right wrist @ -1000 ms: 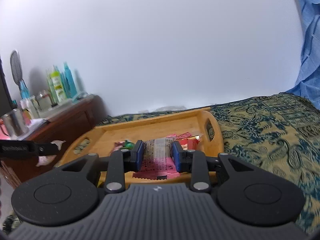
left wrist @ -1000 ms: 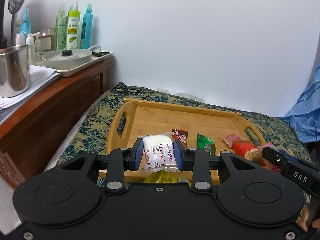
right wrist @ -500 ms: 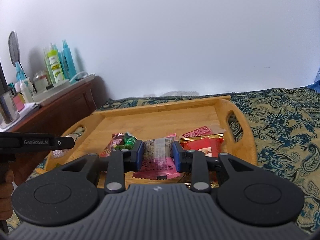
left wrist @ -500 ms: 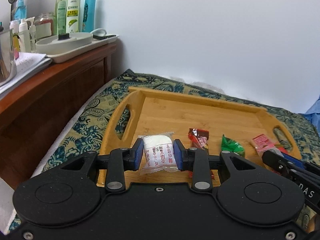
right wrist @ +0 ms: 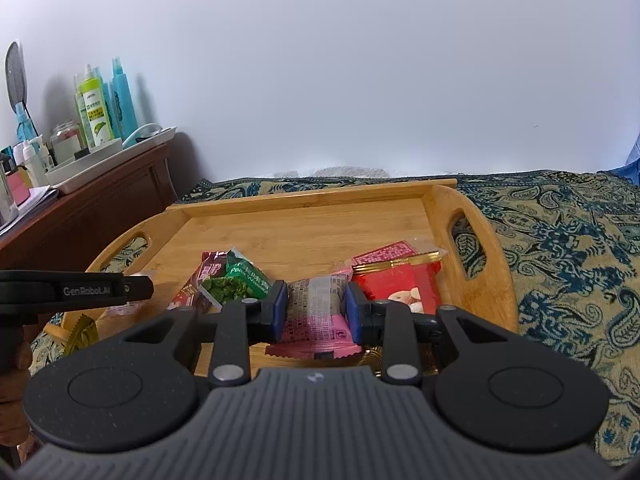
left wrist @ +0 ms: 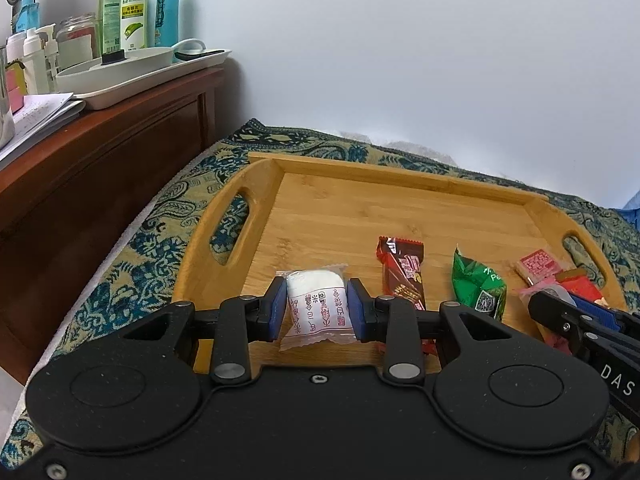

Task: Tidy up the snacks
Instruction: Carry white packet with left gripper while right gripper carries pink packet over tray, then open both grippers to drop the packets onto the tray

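A wooden tray [left wrist: 352, 204] [right wrist: 304, 220] with cut-out handles lies on a patterned bedspread. My left gripper [left wrist: 316, 308] is shut on a white snack packet [left wrist: 316, 304] with red print, low over the tray's near left part. My right gripper [right wrist: 314, 308] is shut on a pink snack packet [right wrist: 316, 316] over the tray's near right part. In the tray lie a dark red bar [left wrist: 402, 272], a green packet [left wrist: 476, 284] [right wrist: 236, 280], a pink wafer packet [left wrist: 536, 264] [right wrist: 384, 252] and a red packet [right wrist: 400, 288].
A dark wooden cabinet [left wrist: 100, 136] stands left of the bed, carrying a white tray [left wrist: 152, 68] with bottles, jars and papers. A gold wrapper [right wrist: 82, 332] lies by the tray's near left corner. A white wall runs behind. Blue cloth [right wrist: 632, 160] shows at far right.
Both grippers have moved forward and down toward the tray, each keeping its packet. The tray and the snacks in it now look larger and closer.
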### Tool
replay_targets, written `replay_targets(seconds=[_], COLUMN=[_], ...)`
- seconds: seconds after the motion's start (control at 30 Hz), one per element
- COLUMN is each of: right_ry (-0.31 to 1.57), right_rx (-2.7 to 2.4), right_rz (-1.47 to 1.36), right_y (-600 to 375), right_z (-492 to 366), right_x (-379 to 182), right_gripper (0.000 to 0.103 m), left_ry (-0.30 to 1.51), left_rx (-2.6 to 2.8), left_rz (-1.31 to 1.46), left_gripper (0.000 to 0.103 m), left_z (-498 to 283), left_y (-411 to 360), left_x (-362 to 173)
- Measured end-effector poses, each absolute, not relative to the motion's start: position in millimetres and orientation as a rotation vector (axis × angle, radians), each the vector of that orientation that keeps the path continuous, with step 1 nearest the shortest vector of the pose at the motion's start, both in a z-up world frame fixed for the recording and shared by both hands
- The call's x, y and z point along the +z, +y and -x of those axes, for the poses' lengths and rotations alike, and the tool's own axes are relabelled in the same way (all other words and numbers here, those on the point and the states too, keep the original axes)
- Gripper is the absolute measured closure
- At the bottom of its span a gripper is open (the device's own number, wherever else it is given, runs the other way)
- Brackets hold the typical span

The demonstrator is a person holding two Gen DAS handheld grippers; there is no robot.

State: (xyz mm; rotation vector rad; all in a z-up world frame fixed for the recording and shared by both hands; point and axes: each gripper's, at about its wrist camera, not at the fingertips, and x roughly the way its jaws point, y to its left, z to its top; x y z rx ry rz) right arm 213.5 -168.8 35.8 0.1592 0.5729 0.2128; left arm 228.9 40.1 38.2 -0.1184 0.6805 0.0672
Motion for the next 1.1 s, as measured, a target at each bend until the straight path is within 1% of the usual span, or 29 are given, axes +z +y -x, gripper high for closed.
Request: replay_targets(seconds=[0.27, 0.37, 0.97, 1.03, 1.1], right_ry=[0.584, 0.612, 0.619, 0.619, 0.619], right_rx=[0.210, 0.214, 0.224, 0.227, 0.231], right_rz=[-0.138, -0.164, -0.243, -0.246, -0.249], right_y=[-165.1, -167.2, -175.6, -176.4, -176.6], right_z=[-216.6, -219.4, -221.5, -220.6, -219.2], right_x=[31.8, 27.4, 23.8, 24.1, 24.7], right_gripper=[0.068, 0.067, 0.067, 0.064, 0.058], left_ry=[0.684, 0.683, 0.697, 0.702, 0.708], left_rx=[0.068, 0.068, 0.063, 0.066, 0.069], left_rz=[0.096, 0.093, 0.056, 0.055, 0.057], left_gripper=[0.072, 0.072, 0.072, 0.072, 0.072], left_z=[-229.3, -229.1, -230.1, -230.4, -230.9], left_y=[36.6, 36.2, 31.6, 30.6, 29.9], left_x=[34.0, 33.8, 27.7, 28.2, 29.0])
